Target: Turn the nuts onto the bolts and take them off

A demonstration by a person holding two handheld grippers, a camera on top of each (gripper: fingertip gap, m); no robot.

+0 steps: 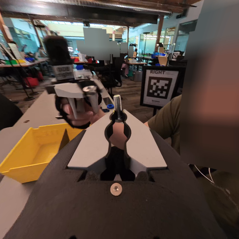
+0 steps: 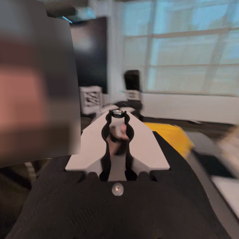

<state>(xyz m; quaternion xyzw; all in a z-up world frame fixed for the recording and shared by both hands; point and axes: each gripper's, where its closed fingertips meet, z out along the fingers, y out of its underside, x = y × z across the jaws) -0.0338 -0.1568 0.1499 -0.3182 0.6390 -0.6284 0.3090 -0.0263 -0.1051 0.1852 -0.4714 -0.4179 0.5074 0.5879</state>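
My left gripper is shut on a silver threaded bolt, whose thread points up and away past the fingertips. My right gripper is shut on a silver hex nut at its fingertips. In the left wrist view the right gripper hangs up and to the left of the bolt, held by a gloved hand, with the nut at its tip. Nut and bolt are apart. The right wrist view is blurred by motion.
An open yellow bin stands on the grey table at the lower left and also shows in the right wrist view. Small blue parts lie farther off on the table. A framed marker sign stands at the right. A person's arm is close by.
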